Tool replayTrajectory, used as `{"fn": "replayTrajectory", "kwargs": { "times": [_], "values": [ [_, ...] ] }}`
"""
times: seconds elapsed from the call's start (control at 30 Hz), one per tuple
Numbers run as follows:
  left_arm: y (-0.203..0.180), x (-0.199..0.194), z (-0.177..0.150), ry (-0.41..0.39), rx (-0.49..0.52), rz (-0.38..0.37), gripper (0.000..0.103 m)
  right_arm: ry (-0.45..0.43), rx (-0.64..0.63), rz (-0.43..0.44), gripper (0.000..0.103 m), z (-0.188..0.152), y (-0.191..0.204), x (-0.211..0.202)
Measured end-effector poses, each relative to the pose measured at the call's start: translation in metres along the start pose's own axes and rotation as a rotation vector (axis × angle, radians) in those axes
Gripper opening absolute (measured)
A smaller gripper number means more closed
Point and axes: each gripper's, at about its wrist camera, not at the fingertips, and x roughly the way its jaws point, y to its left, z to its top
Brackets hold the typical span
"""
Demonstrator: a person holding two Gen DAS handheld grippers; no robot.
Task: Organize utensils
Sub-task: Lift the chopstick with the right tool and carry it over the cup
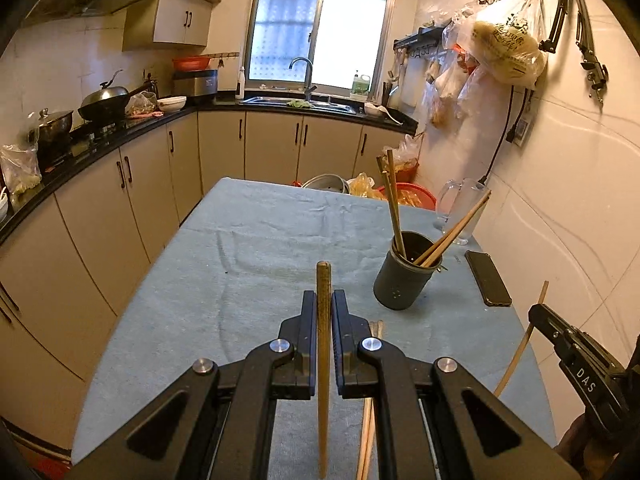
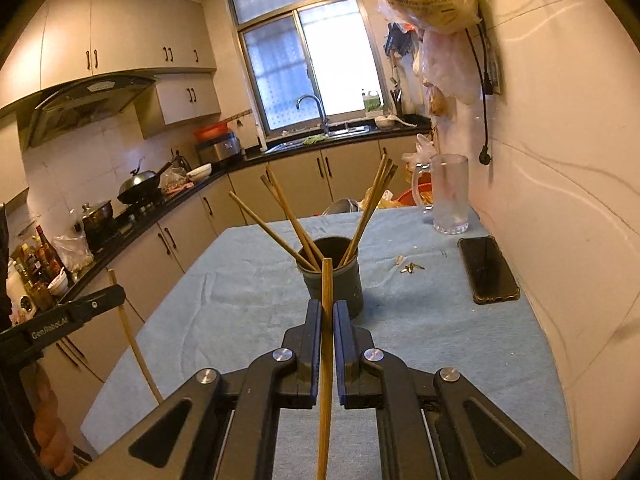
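The left hand-held gripper (image 1: 323, 304) is clenched on a single wooden chopstick (image 1: 323, 360); the stick sits squeezed between the two black pads, its long axis running along the fingers, its blunt upper end poking out just beyond the tips and its thinner end running back under the camera; it hangs above the table (image 1: 248, 248), which is draped in a pale blue cloth. Just to the right of this gripper, lower down, a few more chopsticks (image 1: 370, 420) lie flat on the cloth, pointing roughly the same way.

The right hand-held gripper (image 2: 327, 306) is likewise clamped on one chopstick (image 2: 326, 360); that stick too lies lengthwise between the pads, its squared end sticking out past the fingertips toward the dark holder cup (image 2: 336, 284), which stands straight ahead on the cloth, near but apart from the tip.

The cup stands upright and already carries several chopsticks (image 2: 280, 220) leaning outward, some fanned to the left and a bundle tilted to the right; in the left wrist view the cup is ahead and to the right of the left gripper. Beyond it to the right, a black phone (image 2: 487, 270) lies flat near the wall; a frosted glass mug (image 2: 450, 196) stands at the far corner; small scraps (image 2: 410, 266) lie between the cup and the phone.
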Motion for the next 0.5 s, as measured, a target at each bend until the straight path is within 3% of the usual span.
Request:
{"fn": "replayTrajectory", "kwargs": {
  "times": [0.5],
  "values": [
    [-0.006,-0.017,0.001,-0.012,-0.010,-0.027,0.007,-0.067,0.020,0.024,0.007,0.010,-0.006,-0.024]
  ]
}}
